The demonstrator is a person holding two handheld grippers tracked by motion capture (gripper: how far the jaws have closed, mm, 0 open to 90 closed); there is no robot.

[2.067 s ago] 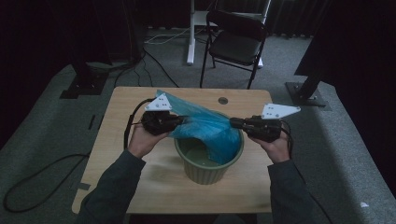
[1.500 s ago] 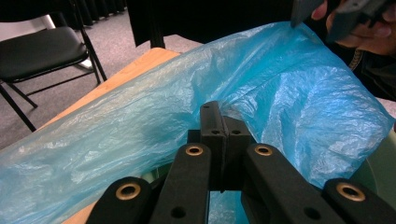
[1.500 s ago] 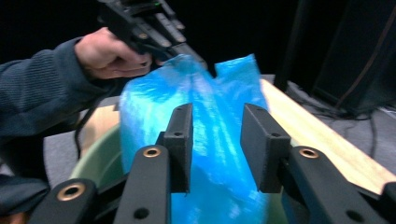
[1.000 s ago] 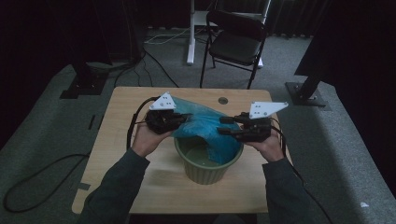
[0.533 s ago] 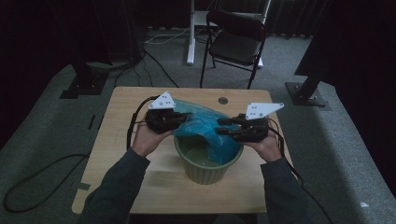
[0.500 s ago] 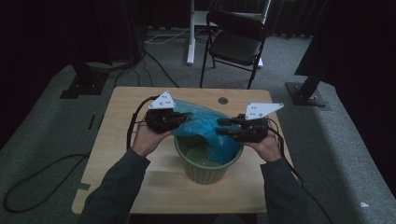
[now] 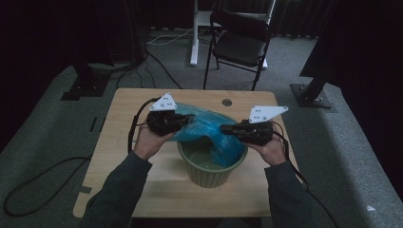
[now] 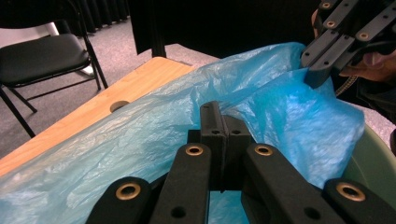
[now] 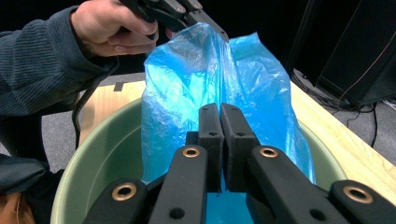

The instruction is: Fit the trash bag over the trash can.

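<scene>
**Blue bag held over the green pot, lining only begun**

The left gripper (image 7: 186,119) is clamped on the edge of a blue plastic bag (image 7: 205,127); in the left gripper view its jaws stand pressed together with the film pinched between them. The right gripper (image 7: 227,129) is likewise closed on the bag's other edge, its jaws meeting on the plastic just above the pot's mouth. Between them the bag hangs stretched, one part drooping into the green round pot (image 7: 204,174) and the rest trailing back over the far rim onto the wooden table (image 7: 119,166).

As a judgement, the lining job is at an early stage: the bag is gripped and partly inside, but its mouth is not spread open, and no edge is folded over the rim yet.
</scene>
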